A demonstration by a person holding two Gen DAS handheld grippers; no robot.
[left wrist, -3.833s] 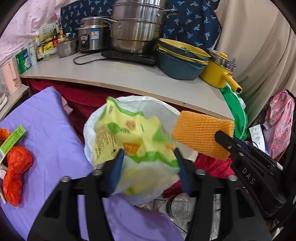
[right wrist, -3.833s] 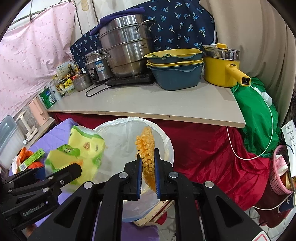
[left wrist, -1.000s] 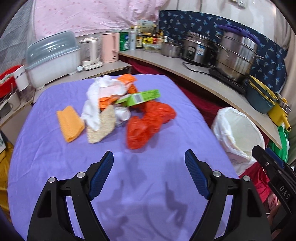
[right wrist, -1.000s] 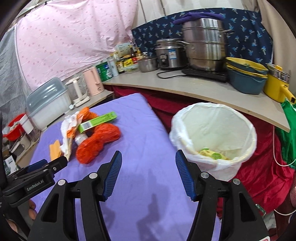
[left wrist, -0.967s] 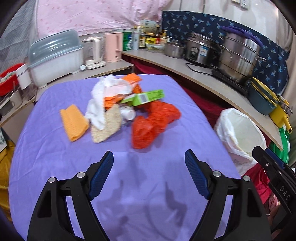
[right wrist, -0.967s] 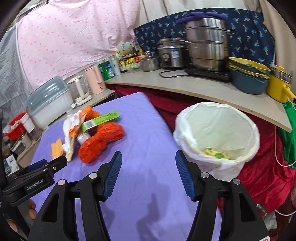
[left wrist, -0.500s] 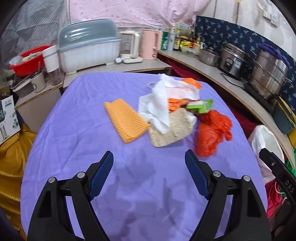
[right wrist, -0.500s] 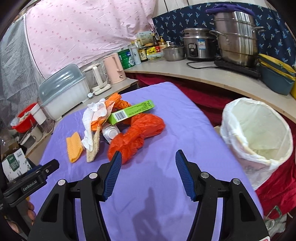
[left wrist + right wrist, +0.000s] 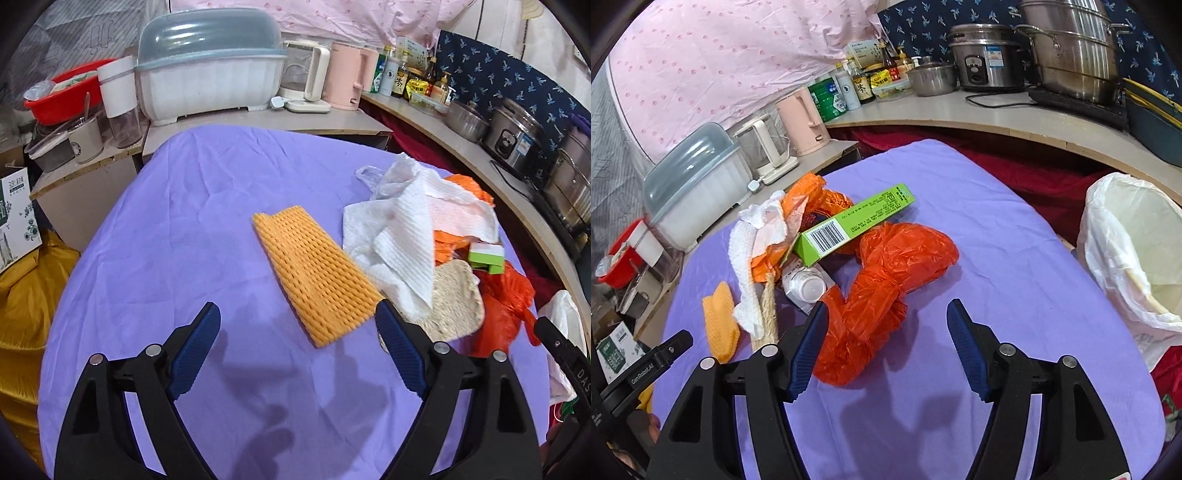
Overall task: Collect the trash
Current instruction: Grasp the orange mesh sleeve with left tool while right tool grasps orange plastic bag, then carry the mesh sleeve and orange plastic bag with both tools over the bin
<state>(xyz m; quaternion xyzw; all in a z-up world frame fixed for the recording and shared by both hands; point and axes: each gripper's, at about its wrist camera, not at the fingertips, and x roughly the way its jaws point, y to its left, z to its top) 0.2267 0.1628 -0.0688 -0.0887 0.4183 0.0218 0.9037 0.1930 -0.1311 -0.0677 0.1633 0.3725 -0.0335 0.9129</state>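
The left claw [image 9: 297,326] hangs over the purple-covered table [image 9: 192,229], its jaws opening with nothing between them; the near end of the orange foam net [image 9: 314,278] lies just beyond the tips. Only this view shows the net's full flat length, with the white paper towel [image 9: 402,236] and the tan loofah pad [image 9: 454,295] crowding its right side.

The right claw [image 9: 884,334] is likewise released and opening, empty; its left fingertip overlaps the crumpled red plastic bag [image 9: 886,280]. Only the right wrist view shows the green box [image 9: 855,223] whole, propped on the heap, the small white bottle [image 9: 805,284] under it, and the white-lined trash bin [image 9: 1134,251] off the table's right edge. There the foam net is a thin sliver and the loofah stands edge-on.

In the left view the green box is mostly hidden, and the bin is cut off by the right claw's body. What lies inside the bin is hard to make out.

A second ago both claws were farther from the heap and a little narrower; the pile now lies just past the claw tips.
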